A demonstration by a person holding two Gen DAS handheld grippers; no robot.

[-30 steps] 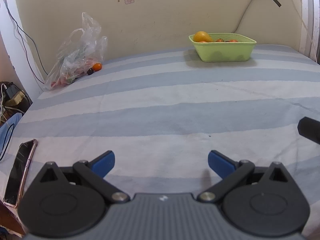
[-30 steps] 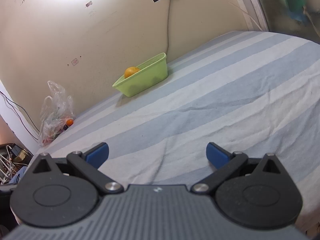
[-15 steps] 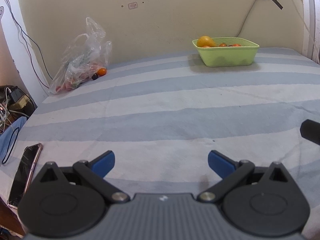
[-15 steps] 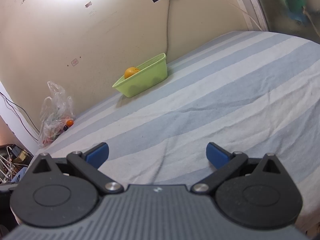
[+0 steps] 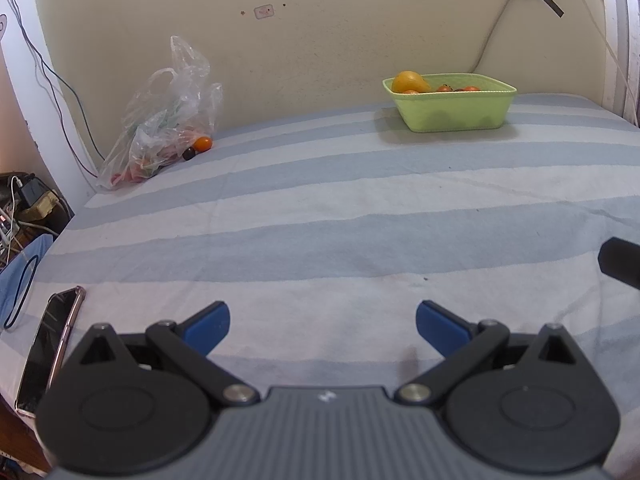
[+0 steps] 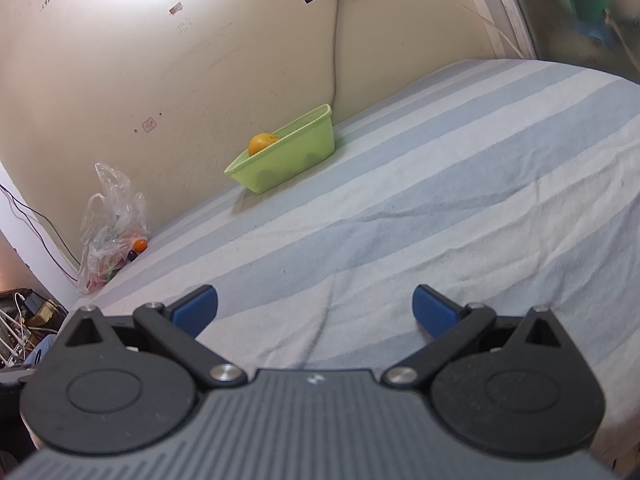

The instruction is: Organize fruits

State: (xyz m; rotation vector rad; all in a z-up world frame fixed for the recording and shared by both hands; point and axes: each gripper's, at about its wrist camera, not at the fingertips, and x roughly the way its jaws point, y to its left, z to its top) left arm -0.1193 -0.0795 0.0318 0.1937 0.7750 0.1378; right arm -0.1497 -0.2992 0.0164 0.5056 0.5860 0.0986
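Observation:
A light green basket [image 5: 452,110] [image 6: 288,160] stands at the back of the striped bed against the wall. It holds a large orange fruit [image 5: 409,81] [image 6: 262,143] and several small red-orange fruits [image 5: 456,88]. A clear plastic bag [image 5: 168,120] [image 6: 110,232] with more produce lies at the back left. A small orange fruit [image 5: 203,143] [image 6: 139,245] and a dark one [image 5: 189,153] rest at its mouth. My left gripper [image 5: 323,322] is open over the near bedsheet, empty. My right gripper [image 6: 315,305] is open too, holding nothing.
A phone [image 5: 48,348] lies at the bed's near left edge. Chargers and cables [image 5: 28,200] crowd the floor at the left. A black part of the other gripper [image 5: 620,262] juts in at the right edge. Tape and a cord [image 6: 340,8] hang on the wall.
The left wrist view has tilted and swung slightly, so the basket and bag sit lower and further right in it. The right gripper has barely moved. Both stay open.

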